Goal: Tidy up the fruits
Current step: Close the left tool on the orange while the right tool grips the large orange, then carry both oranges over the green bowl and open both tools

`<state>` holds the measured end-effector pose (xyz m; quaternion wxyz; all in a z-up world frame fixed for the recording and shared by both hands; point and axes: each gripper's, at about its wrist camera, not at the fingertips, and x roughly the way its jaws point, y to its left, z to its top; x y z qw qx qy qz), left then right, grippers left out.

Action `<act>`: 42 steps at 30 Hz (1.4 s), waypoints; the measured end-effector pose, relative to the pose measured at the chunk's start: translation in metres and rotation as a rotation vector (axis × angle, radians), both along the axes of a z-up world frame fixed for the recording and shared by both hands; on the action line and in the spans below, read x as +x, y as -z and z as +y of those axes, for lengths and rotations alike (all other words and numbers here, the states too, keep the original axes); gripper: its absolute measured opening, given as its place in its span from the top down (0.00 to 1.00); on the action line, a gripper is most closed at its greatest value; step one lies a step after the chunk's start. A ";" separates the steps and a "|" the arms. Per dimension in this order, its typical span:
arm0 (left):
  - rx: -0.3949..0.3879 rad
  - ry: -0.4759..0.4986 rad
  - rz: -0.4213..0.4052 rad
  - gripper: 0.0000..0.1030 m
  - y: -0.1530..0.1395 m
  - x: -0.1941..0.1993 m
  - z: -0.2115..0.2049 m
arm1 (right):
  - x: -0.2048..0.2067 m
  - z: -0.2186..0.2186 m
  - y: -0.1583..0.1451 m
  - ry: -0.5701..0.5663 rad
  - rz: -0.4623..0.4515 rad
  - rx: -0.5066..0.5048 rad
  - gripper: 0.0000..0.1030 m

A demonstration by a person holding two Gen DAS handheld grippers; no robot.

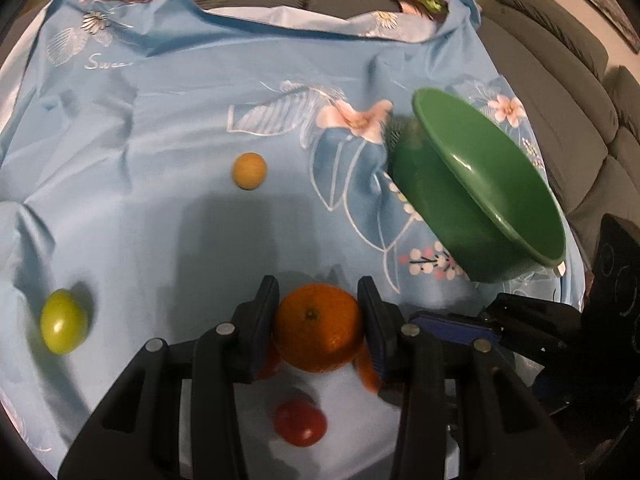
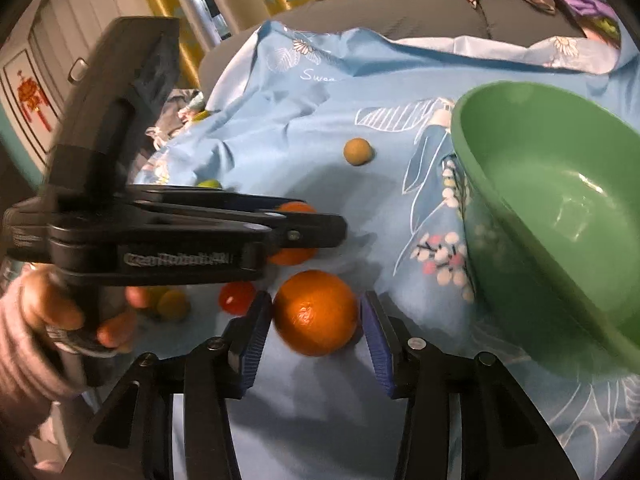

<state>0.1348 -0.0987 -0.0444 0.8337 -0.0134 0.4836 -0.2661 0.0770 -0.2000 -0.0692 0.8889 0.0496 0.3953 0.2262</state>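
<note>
open blue cloth (image 1: 168,208) lay free across the middle, only a small tan fruit (image 1: 249,171) on it. green bowl (image 1: 480,184) blocked the right side. a green fruit (image 1: 63,322) sat at the left edge, a red fruit (image 1: 299,422) near the front.

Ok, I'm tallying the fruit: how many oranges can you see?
2. One orange is gripped in the left tongs; a second orange lies between the open right tongs. More may hide behind the tongs.
</note>
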 end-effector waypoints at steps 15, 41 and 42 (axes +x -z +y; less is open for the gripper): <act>-0.020 -0.020 -0.088 0.61 -0.045 -0.010 0.002 | -0.026 -0.035 -0.037 0.056 -0.108 0.121 0.59; -0.018 0.107 -0.154 0.24 -0.071 -0.025 -0.077 | -0.058 -0.137 -0.060 0.422 -0.131 0.060 0.57; -0.008 0.071 -0.154 0.23 -0.071 -0.033 -0.059 | -0.060 -0.136 -0.060 0.417 -0.130 0.065 0.57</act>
